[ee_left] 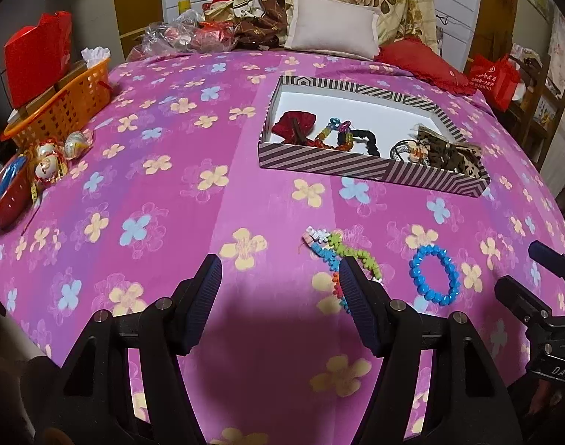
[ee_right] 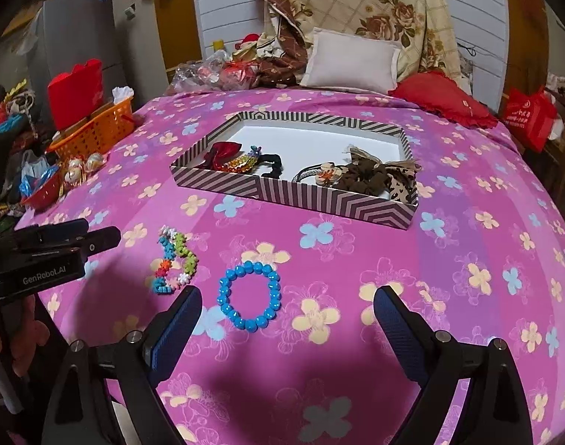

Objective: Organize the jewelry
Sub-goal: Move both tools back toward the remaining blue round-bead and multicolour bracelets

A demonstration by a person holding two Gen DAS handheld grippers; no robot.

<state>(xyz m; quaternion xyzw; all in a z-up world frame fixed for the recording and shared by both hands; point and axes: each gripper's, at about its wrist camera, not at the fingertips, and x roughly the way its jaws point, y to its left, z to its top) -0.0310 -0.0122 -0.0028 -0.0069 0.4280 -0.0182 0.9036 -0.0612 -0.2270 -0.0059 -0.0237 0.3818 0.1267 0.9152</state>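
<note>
While both bracelets lie before the striped box point(ee_right: 330, 200) edge — tools gape.

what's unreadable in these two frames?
- Multicolour flower bracelet: left wrist view, near end hidden behind a finger of the left tool.
- Striped box: right wrist view, near wall hides the lower parts of the hair ties inside.
- Orange basket: contents too small.
- Right tool: cut off by the frame edge.
</note>
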